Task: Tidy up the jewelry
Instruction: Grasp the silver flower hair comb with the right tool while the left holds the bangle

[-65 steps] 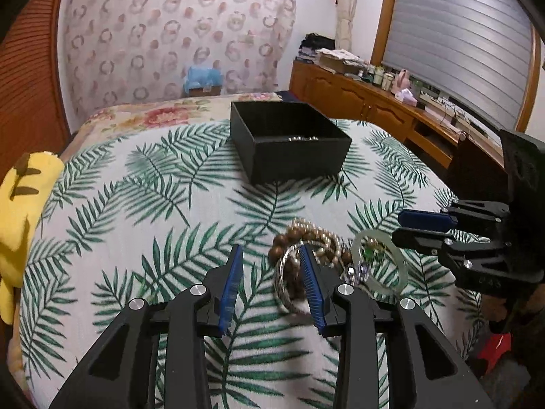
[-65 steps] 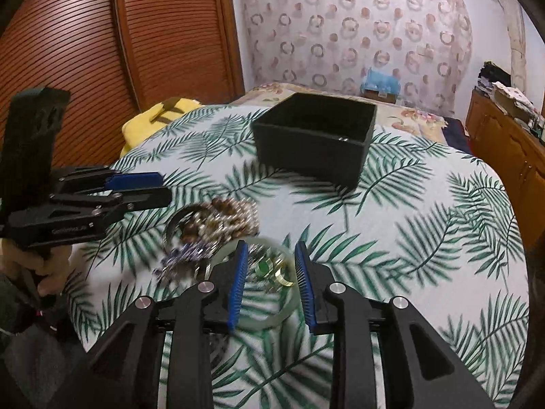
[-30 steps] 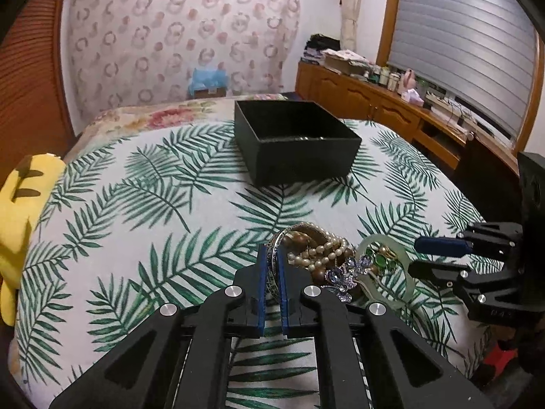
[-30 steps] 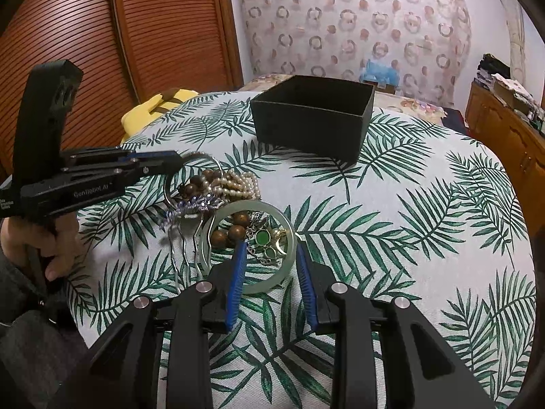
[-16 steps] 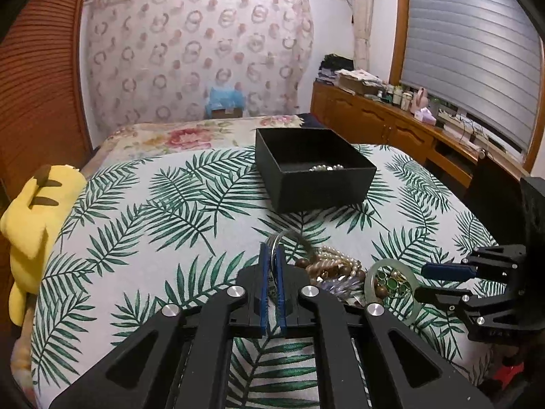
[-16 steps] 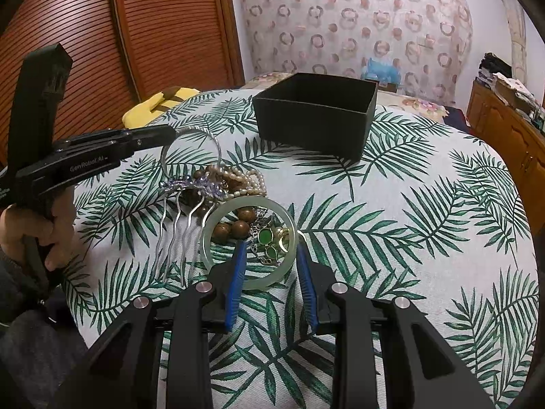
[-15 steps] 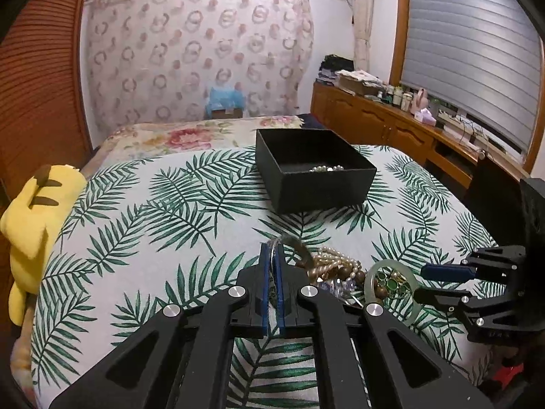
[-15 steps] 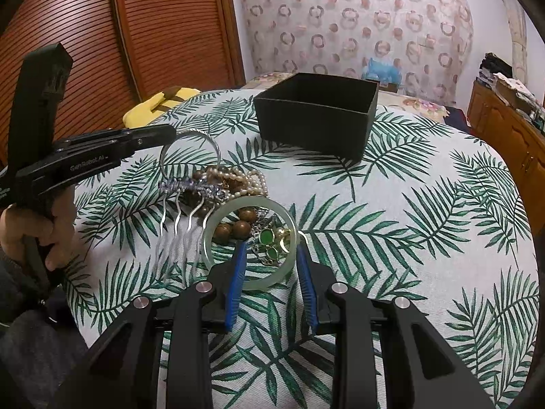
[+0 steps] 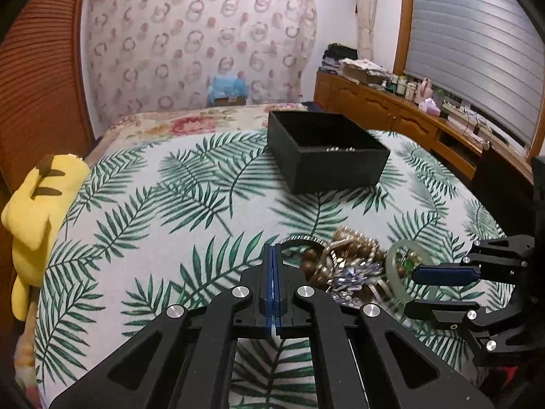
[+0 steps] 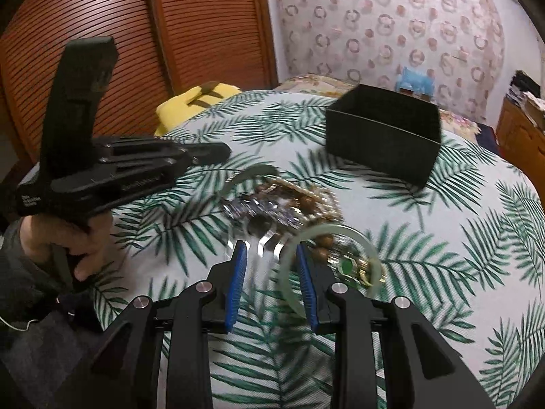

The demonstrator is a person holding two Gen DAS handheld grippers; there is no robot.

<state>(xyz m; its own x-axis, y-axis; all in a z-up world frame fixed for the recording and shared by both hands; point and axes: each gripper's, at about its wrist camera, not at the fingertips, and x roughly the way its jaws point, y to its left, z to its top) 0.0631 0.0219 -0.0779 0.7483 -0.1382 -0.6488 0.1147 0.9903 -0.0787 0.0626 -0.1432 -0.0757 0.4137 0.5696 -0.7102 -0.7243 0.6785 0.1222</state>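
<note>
Bangle at shut left gripper tip

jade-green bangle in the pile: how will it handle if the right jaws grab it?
The green bangle looks like a rigid, smooth ring, so probably stiff but slippery between flat pads. Earrings lie inside it and beads overlap its rim, so lifting may drag them. On edge it would likely roll.

left gripper jaws now fully together; the silver bangle it was pinching sits loose at the tips. right gripper shifted left in frame, one finger inside jade bangle.
</note>
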